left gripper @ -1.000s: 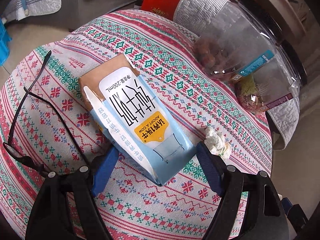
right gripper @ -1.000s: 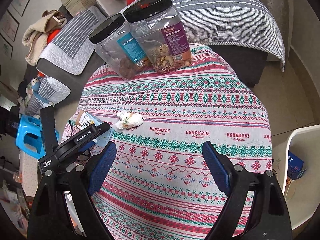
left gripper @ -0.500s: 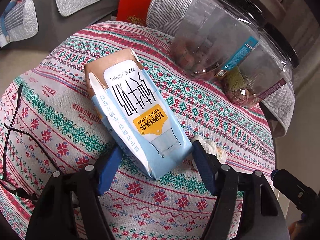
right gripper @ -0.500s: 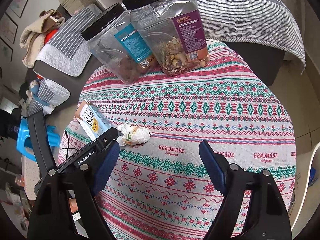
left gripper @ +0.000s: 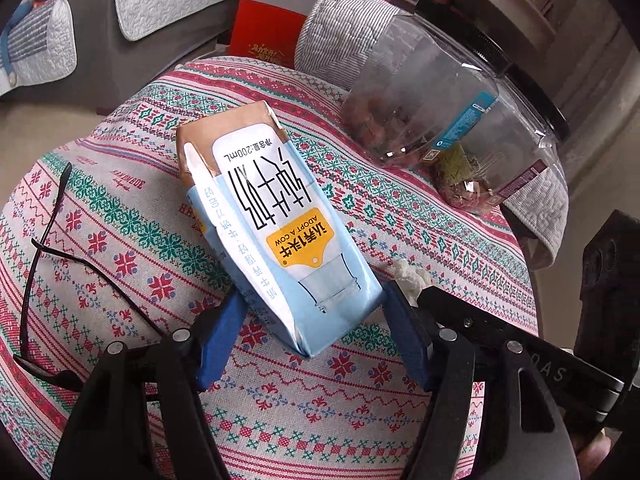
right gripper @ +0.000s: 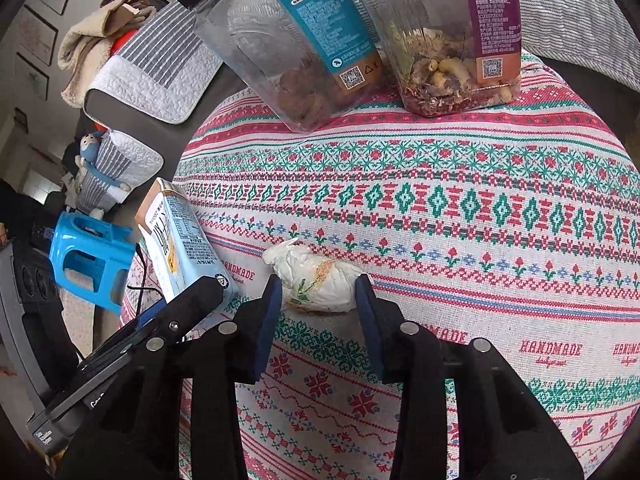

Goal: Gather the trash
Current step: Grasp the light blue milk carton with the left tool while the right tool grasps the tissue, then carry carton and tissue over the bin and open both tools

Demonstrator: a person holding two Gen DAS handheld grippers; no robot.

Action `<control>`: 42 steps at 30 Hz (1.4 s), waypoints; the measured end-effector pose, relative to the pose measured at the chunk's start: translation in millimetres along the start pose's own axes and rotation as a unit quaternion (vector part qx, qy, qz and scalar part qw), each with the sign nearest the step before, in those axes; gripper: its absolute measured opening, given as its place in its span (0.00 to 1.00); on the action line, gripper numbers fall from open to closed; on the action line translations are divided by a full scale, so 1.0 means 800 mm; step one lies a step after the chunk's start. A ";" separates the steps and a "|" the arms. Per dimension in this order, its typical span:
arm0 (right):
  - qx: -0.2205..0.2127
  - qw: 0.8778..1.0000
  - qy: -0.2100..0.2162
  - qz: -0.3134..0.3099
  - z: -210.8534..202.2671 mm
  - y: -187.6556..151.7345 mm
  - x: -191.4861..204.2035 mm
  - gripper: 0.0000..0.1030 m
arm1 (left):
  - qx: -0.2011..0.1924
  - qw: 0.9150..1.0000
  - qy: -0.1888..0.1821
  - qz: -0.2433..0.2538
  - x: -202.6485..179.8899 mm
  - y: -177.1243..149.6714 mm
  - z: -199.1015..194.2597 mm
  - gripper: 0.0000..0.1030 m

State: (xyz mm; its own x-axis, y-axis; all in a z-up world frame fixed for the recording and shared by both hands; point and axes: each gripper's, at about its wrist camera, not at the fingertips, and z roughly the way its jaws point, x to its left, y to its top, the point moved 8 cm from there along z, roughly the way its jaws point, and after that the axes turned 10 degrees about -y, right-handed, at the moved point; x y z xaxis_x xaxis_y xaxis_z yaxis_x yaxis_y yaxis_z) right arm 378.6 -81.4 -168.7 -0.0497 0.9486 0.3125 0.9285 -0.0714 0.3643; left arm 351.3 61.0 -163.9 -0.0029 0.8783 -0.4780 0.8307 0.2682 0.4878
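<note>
A blue and white 200 mL milk carton [left gripper: 276,224] is tipped up off the patterned tablecloth [left gripper: 120,216], its near end between my left gripper's [left gripper: 312,312] blue pads, which are shut on it. It also shows in the right wrist view [right gripper: 176,248]. A crumpled white wrapper [right gripper: 316,276] lies on the cloth between my right gripper's [right gripper: 318,292] blue pads; the pads touch both its sides. A bit of the wrapper shows in the left wrist view [left gripper: 410,278].
Two clear snack jars [right gripper: 304,40] [right gripper: 452,32] with black lids stand at the table's far edge. Black-framed glasses [left gripper: 48,264] lie on the cloth to the left. A blue stool [right gripper: 88,256] and grey cushioned seats stand beyond the table.
My left gripper has closed on the carton and tilted it up. My right gripper has moved forward and down to the wrapper and narrowed around it.
</note>
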 end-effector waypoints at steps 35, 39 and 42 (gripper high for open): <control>-0.147 0.986 -0.070 0.041 -0.359 -0.118 -0.129 0.23 | 0.000 0.959 -0.028 0.284 -0.247 -0.138 -0.168 0.66; -0.158 0.983 -0.078 0.059 -0.394 -0.150 -0.159 0.23 | 0.001 0.957 -0.052 0.285 -0.283 -0.155 -0.179 0.66; -0.169 0.978 -0.099 0.065 -0.417 -0.170 -0.184 0.23 | 0.000 0.952 -0.066 0.298 -0.313 -0.170 -0.186 0.66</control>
State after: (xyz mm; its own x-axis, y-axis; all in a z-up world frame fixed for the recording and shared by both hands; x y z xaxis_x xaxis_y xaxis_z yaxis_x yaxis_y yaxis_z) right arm 137.1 -314.0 28.3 0.1644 0.9632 0.2128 0.7459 -0.2625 0.6121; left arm 156.3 -136.7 -2.2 0.5382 0.8177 -0.2043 0.6633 -0.2614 0.7012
